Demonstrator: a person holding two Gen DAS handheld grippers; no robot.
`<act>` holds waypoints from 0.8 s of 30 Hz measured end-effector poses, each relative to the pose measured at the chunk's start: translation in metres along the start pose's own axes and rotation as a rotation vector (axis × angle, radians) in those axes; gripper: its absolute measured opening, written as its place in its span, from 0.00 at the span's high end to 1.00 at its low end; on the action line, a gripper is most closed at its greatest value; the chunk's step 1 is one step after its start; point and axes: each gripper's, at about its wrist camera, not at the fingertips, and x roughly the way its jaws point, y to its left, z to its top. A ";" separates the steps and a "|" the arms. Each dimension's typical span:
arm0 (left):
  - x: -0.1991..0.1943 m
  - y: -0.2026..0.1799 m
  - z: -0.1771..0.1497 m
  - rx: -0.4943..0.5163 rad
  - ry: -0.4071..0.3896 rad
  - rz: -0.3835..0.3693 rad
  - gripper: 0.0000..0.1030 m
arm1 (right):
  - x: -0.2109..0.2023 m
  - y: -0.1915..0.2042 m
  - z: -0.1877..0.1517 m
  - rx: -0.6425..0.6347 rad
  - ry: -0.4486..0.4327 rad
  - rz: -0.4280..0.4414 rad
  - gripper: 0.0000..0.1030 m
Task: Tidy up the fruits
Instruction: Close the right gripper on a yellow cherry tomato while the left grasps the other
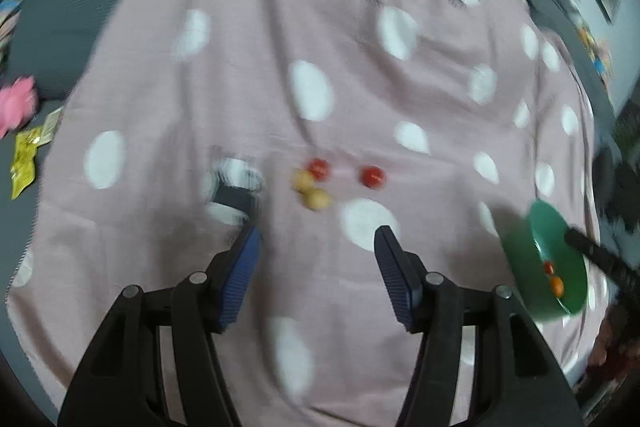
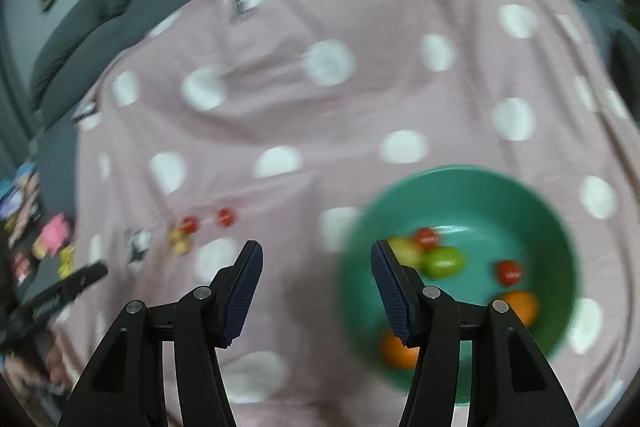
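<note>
While both views are blurred by motion, the layout can be read. A pink blanket with white dots covers a grey sofa, and the fruits lie on it.

Left gripper: jaws spread wide, nothing between them. It hovers above the blanket. Just ahead of its fingertips lie four loose fruits: two red fruits and two pale yellow fruits. The yellow pair touch each other, and one red fruit sits against them; the other red fruit lies a little apart to the right. A black-and-white object, too blurred to identify, lies just beyond the left fingertip.

Right gripper: jaws spread wide, holding nothing. Its right finger overlaps the near rim of a green bowl in the picture; contact cannot be confirmed. The bowl rests on the blanket, well apart from the loose fruits. Inside it are two red fruits, a green fruit, a yellowish fruit and two orange fruits.

At the sofa's left edge lie a pink toy and a yellow packet.
</note>
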 end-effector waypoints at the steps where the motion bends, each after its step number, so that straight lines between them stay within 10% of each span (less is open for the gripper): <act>1: -0.002 0.014 0.000 -0.027 -0.018 -0.011 0.48 | 0.006 0.009 -0.002 -0.012 0.016 0.028 0.45; 10: 0.018 0.049 0.003 -0.120 0.023 -0.073 0.85 | 0.107 0.101 0.006 -0.055 0.235 0.175 0.55; 24: 0.039 0.057 0.013 -0.134 0.048 -0.073 0.87 | 0.216 0.182 -0.010 -0.083 0.401 0.159 0.67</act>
